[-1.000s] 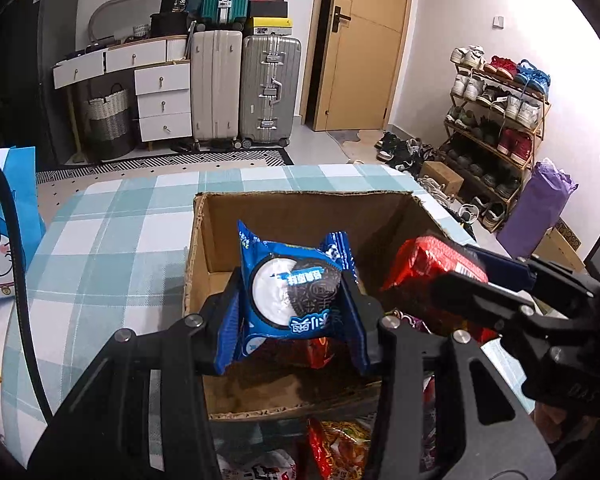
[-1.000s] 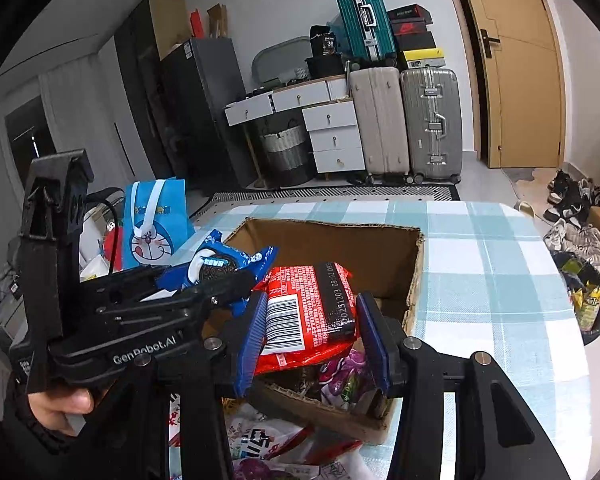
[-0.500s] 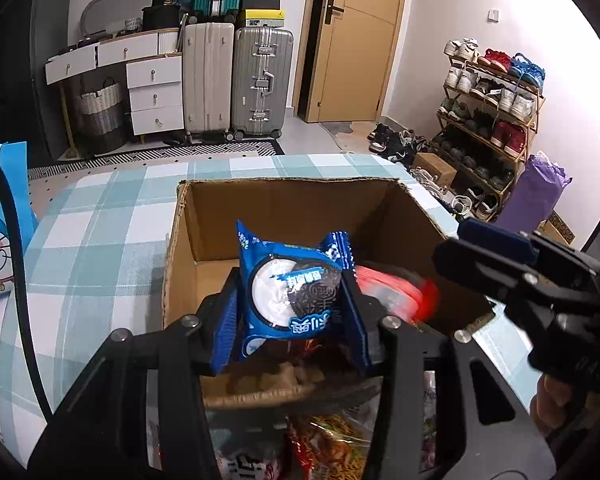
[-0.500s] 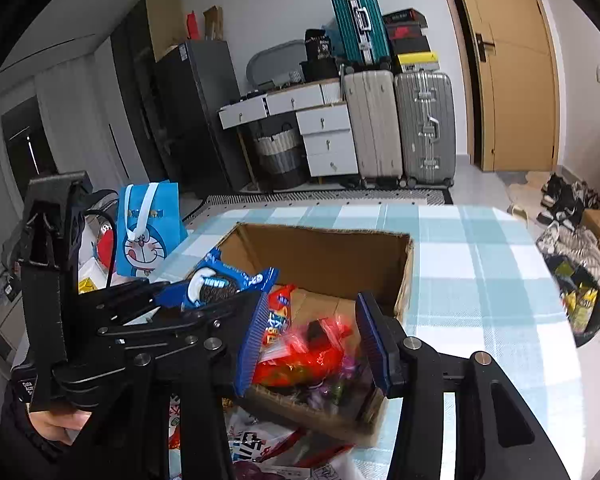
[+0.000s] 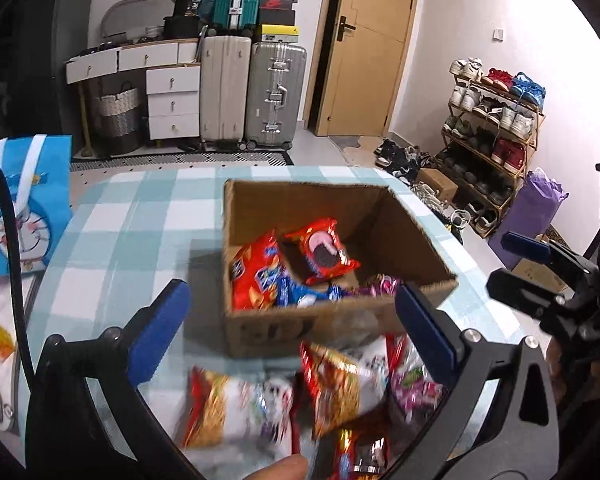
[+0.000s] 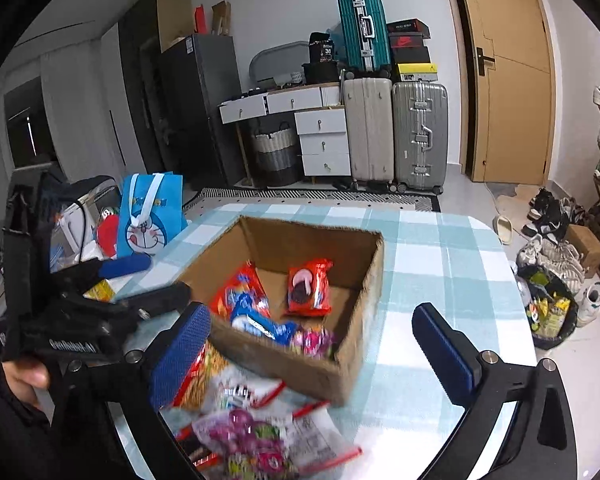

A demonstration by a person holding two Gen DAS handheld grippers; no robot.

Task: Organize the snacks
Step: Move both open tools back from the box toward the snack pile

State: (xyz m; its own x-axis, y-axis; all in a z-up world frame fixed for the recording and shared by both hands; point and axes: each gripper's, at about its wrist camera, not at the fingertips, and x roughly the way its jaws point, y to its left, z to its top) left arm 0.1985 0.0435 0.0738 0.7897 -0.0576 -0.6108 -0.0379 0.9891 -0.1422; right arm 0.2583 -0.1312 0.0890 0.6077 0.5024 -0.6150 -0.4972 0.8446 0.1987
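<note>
Evidently both the left gripper [image 5: 290,322] and right gripper [image 6: 312,344] are opening, nothing between them; the loose snack packets [image 5: 332,384], judged light and crinkly, are best pinched across a flat middle.

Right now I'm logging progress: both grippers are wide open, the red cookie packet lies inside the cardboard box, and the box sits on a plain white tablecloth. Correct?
One detail is off. The tablecloth is a light blue and white check, not plain white, as the right wrist view shows. The rest holds: the left gripper and right gripper have nothing between their opening jaws, and the red cookie packet lies inside the cardboard box.
</note>
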